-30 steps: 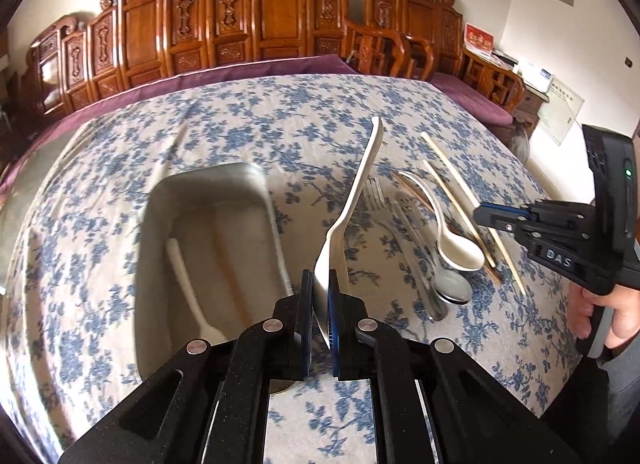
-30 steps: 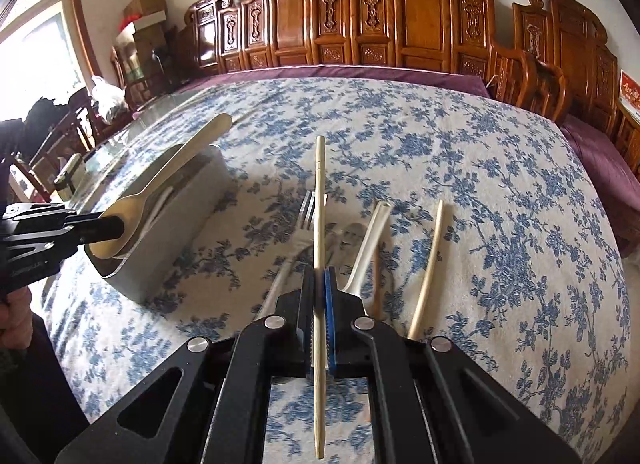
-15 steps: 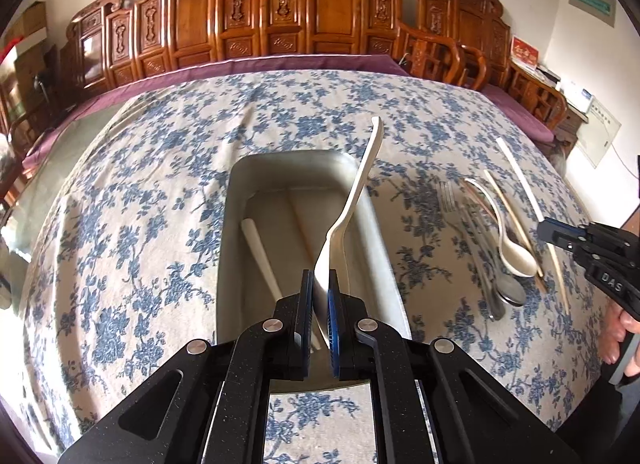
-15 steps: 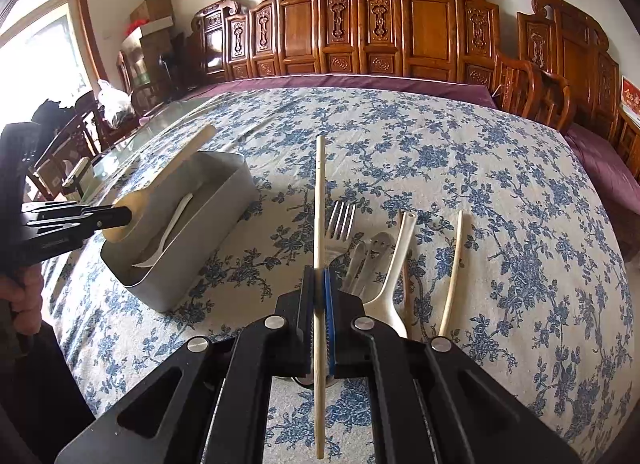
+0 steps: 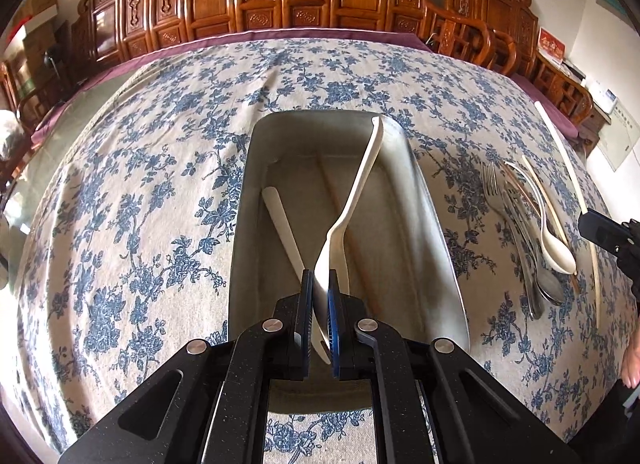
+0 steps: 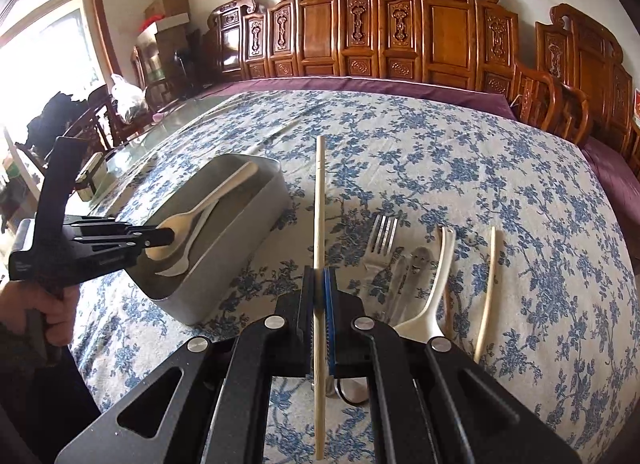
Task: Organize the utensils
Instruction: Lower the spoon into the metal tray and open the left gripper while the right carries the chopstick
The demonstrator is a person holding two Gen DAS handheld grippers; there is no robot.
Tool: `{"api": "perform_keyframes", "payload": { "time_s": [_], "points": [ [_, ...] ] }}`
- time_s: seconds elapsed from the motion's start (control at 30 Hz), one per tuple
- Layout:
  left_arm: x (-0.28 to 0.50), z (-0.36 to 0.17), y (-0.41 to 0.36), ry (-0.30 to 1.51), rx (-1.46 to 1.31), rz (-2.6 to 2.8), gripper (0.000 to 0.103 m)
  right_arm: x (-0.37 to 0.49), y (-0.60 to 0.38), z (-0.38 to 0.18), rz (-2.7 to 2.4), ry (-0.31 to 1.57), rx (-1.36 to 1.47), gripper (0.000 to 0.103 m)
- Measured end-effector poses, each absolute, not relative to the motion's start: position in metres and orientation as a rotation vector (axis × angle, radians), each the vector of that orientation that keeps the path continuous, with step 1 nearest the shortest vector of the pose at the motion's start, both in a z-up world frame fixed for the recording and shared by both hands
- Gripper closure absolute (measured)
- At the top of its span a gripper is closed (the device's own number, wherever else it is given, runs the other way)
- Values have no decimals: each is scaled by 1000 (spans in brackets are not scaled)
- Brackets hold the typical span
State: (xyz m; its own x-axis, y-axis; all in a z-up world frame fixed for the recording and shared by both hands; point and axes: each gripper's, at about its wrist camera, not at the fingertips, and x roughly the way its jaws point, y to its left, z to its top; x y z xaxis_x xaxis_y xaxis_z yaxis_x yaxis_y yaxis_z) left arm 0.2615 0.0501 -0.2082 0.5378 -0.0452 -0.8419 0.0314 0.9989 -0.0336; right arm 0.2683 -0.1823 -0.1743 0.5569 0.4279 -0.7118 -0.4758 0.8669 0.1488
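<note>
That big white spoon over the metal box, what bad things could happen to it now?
The white spoon is pinched only at its bowl by the left gripper, so it might swing or slip. Dropped into the metal tray, it could land crooked across the white utensil already inside. The right gripper holds a long chopstick that could bump the tray's wall.

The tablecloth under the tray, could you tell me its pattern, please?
Blue flowers on off-white tablecloth; clearest in left wrist view.

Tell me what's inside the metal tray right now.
In the metal tray lie a white spoon and a brown chopstick. The left gripper holds a cream spoon over them. The gripper hides the tray's near end.
</note>
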Motion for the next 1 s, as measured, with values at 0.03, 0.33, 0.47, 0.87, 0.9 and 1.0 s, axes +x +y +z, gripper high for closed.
{"api": "perform_keyframes", "payload": {
  "time_s": [0.03, 0.33, 0.47, 0.87, 0.9, 1.0],
  "points": [
    [262, -209, 50, 1005, -14, -47, 97, 269, -179, -173, 537, 822, -67, 97],
    [263, -201, 53, 992, -39, -66, 95, 277, -139, -162, 584, 821, -67, 97],
    [262, -188, 61, 964, -55, -65, 89, 284, -120, -158, 603, 824, -34, 97],
    [255, -153, 93, 867, -82, -30, 47, 309, -62, -159, 642, 845, 60, 97],
    [255, -151, 96, 859, -81, -23, 46, 310, -58, -160, 642, 846, 58, 97],
    [255, -147, 105, 848, -95, -3, 39, 313, -49, -164, 640, 851, 57, 97]
  ]
}}
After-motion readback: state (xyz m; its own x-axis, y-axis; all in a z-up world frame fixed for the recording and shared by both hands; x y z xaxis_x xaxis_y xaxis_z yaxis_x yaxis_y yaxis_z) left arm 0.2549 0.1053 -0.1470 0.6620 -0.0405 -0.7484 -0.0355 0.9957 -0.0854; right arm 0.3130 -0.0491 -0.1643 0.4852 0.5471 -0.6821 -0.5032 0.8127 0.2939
